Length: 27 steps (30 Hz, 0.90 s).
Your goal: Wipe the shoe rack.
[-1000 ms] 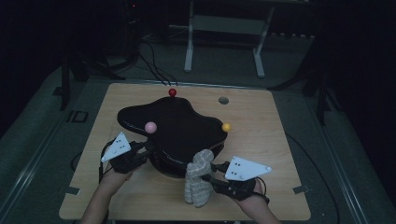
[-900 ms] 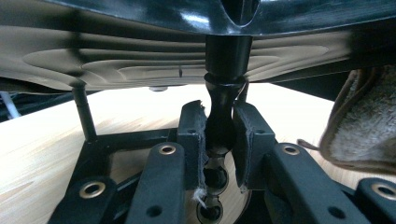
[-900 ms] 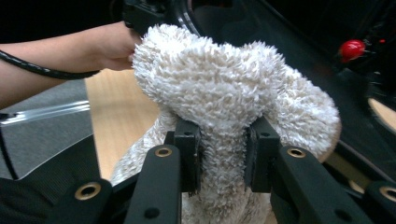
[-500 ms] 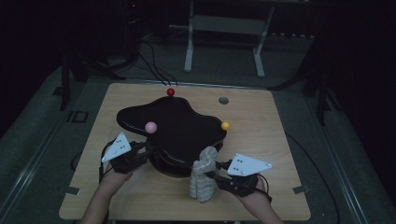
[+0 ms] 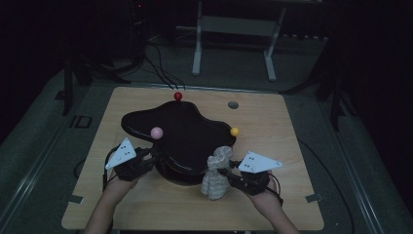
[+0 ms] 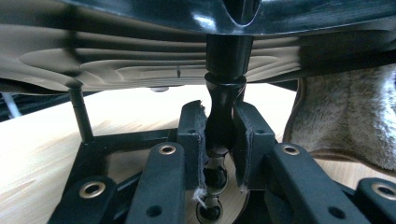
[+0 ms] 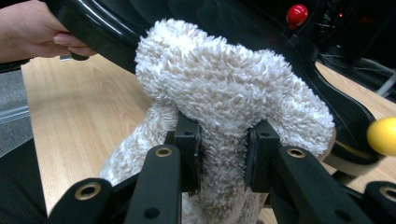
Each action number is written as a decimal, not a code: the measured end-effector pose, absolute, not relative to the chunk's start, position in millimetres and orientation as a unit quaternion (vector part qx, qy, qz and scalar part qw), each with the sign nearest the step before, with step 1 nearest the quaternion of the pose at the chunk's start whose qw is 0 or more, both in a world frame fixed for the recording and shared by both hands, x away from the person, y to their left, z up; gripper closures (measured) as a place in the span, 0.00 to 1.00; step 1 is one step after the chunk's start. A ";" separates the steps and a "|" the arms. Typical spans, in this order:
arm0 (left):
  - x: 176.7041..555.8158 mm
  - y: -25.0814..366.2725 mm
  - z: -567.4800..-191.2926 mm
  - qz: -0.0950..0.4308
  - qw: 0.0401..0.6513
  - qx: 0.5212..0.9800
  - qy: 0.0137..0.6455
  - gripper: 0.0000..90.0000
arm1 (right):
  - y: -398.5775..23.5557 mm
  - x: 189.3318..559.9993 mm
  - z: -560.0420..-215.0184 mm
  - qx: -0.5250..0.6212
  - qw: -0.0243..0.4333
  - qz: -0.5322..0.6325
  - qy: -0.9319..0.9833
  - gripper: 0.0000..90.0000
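A person works at a wooden surface [image 5: 272,122] with two handheld grippers. The left gripper [image 5: 146,158] has its fingers [image 6: 194,140] clamped on a thin black post [image 6: 224,107] under a glossy black, blob-shaped stand [image 5: 185,129] — steadying it. The right gripper [image 5: 225,173] pinches a fluffy beige sock [image 5: 215,175], bunched upright just beside the stand's near edge. Judging by this, the sock is in hand but not yet hung on the stand — most of the work remains.

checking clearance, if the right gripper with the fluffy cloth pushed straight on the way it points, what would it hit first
Most likely the glossy black top of the stand: in the right gripper view it rises right behind the fluffy cloth clamped in the right gripper. The gap between them is hard to judge.
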<state>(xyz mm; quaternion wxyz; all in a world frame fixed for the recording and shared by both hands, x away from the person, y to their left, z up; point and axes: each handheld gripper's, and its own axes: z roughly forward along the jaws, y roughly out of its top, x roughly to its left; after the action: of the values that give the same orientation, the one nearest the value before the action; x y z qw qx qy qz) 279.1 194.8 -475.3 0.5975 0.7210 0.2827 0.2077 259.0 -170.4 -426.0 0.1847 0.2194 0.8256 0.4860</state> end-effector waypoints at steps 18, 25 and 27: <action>278.9 194.5 -474.5 0.206 0.595 0.724 0.281 0.82 | -177.3 286.7 -435.7 0.251 0.207 0.452 0.830 0.79; 278.8 194.4 -475.4 0.206 0.598 0.721 0.282 0.83 | -184.2 292.1 -441.7 0.264 0.208 0.445 0.830 0.79; 279.3 194.6 -475.5 0.204 0.599 0.721 0.281 0.82 | -187.7 296.6 -438.3 0.272 0.214 0.447 0.825 0.79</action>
<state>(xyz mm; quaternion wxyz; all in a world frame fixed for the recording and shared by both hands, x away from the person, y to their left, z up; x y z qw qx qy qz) 279.3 194.6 -475.5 0.5991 0.7215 0.2808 0.2043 296.6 -187.7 -438.3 0.2144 0.2721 0.8245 0.4474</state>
